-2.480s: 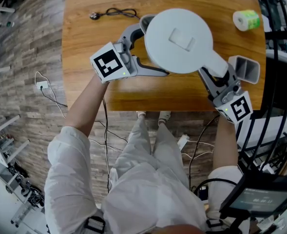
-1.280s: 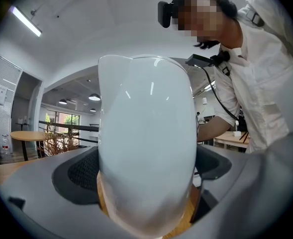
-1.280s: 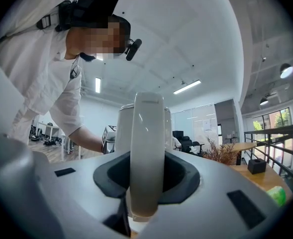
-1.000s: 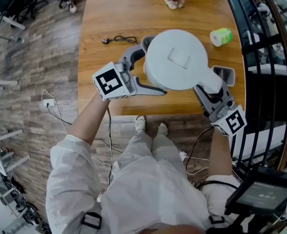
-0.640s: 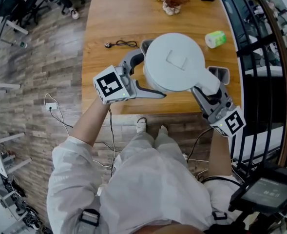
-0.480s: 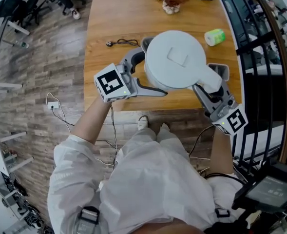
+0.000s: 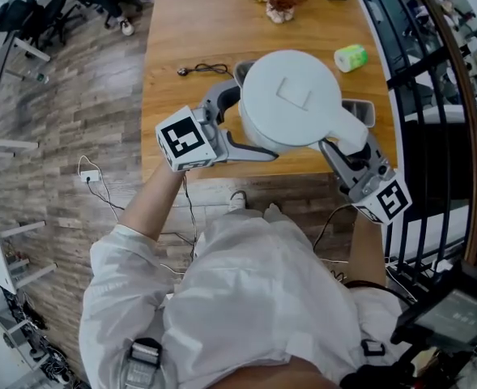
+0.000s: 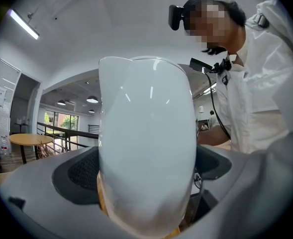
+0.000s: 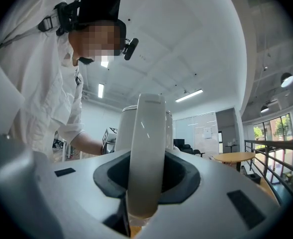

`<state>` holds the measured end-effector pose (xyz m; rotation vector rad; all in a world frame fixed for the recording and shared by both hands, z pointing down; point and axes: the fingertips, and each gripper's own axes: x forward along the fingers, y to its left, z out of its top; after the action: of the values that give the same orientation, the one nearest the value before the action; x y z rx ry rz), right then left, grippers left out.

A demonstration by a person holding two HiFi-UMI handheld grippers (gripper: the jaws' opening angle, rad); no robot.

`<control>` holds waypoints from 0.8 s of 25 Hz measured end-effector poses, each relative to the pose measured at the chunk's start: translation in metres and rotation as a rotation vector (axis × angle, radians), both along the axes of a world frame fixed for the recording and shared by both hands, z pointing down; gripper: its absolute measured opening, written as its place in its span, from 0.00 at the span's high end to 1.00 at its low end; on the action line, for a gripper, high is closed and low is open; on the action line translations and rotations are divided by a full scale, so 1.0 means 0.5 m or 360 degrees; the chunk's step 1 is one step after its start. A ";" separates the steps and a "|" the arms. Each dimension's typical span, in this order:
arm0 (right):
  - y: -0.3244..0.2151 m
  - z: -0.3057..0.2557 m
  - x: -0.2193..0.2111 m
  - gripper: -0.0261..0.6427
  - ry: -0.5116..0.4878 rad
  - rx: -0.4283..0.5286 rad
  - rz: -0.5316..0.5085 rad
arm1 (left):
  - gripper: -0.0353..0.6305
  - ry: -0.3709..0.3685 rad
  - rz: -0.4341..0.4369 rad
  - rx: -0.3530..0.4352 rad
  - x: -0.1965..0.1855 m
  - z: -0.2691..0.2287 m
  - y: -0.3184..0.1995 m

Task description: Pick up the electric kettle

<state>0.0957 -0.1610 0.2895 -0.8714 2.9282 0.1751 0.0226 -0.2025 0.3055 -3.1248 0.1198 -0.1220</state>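
Right gripper (image 7: 350, 146) clamped on handle (image 9: 147, 153) of electric kettle (image 7: 291, 96). Left gripper (image 7: 254, 113) jaws spread wide, pads pressing both sides of body. Kettle hangs in your two grips over near edge of table (image 7: 198, 23), toward its right corner, apparently clear of wood. Handling, my read: rigid shell, smooth glossy plastic, so body grip is slip risk and handle is real load point. Fill not visible; if water inside, expect weight and slosh. Hold it upright, lid level.
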 end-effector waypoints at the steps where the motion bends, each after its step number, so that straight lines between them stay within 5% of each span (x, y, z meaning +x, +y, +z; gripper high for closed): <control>1: 0.002 -0.004 0.000 0.80 0.0002 0.0003 0.0000 | 0.07 0.0003 0.0000 -0.0002 0.000 -0.003 0.002; 20: 0.022 -0.021 0.000 0.80 0.0005 0.0023 0.0016 | 0.07 -0.0003 0.0019 0.0023 -0.001 -0.024 0.020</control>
<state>0.0957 -0.1498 0.2788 -0.8847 2.9225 0.1980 0.0223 -0.1926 0.2937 -3.1107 0.1014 -0.1231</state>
